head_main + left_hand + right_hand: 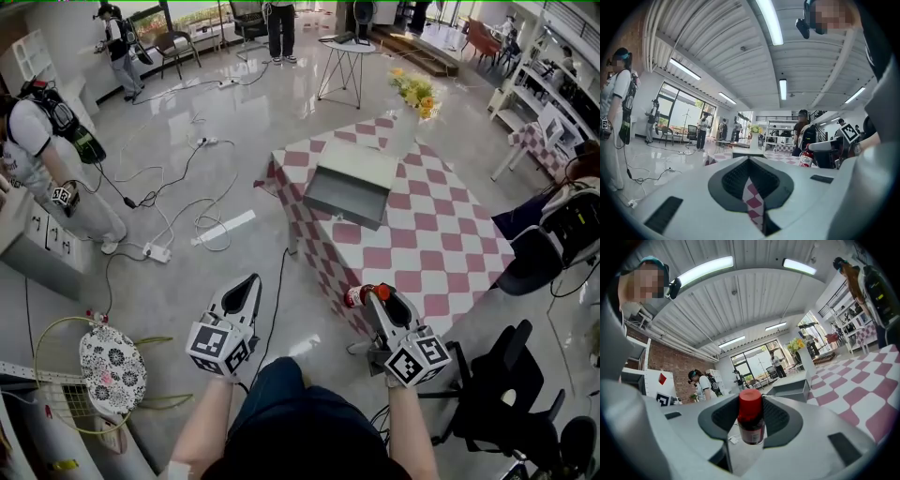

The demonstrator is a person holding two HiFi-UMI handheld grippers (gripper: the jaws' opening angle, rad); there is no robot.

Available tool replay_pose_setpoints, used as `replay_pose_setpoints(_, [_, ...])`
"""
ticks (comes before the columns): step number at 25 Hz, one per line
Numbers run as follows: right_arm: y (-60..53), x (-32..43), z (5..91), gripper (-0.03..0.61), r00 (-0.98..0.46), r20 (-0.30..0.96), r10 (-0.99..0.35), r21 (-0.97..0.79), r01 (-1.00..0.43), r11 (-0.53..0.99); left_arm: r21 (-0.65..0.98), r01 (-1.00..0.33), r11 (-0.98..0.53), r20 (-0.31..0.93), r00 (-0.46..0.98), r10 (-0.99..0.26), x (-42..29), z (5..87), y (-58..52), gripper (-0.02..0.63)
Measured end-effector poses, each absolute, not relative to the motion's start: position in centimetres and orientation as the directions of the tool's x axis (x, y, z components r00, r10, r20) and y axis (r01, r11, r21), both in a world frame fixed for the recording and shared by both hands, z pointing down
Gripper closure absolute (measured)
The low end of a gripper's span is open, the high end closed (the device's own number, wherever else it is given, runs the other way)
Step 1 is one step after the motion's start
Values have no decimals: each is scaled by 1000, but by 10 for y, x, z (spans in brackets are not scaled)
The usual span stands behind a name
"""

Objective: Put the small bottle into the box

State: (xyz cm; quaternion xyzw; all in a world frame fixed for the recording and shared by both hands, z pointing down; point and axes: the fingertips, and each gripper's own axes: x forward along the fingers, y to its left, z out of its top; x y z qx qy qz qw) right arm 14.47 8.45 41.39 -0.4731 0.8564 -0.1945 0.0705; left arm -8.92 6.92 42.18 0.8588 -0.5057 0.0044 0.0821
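Observation:
My right gripper (368,298) is shut on the small bottle (360,295), a dark bottle with a red cap and a white label. In the right gripper view the bottle (751,420) stands upright between the two jaws of that gripper (751,428). It hangs just off the near corner of the red-and-white checkered table (441,253). The grey open box (352,192) rests on the table farther away, and it also shows ahead in the right gripper view (790,389). My left gripper (251,283) is over the floor to the left, shut and with nothing in it (750,161).
A vase of yellow flowers (412,103) stands at the table's far corner. A black chair (497,394) is close on my right. Cables and a power strip (155,251) lie on the floor to the left, near a person (37,159). A racket (108,367) lies lower left.

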Motion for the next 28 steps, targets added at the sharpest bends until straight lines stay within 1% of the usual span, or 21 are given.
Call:
replay_pose_setpoints(13, [54, 151, 416, 430, -547, 64, -835, -415, -775, 476, 126, -861, -493, 118, 506, -854, -74, 426, 38, 612])
replay_pose_setpoints(20, [15, 149, 416, 430, -544, 68, -836, -405, -781, 476, 126, -849, -513, 100, 526, -845, -66, 426, -5, 612])
replay_pose_setpoints(28, [-42, 146, 421, 430, -537, 96, -838, -403, -791, 461, 143, -834, -534, 109, 549, -829, -61, 432, -71, 612])
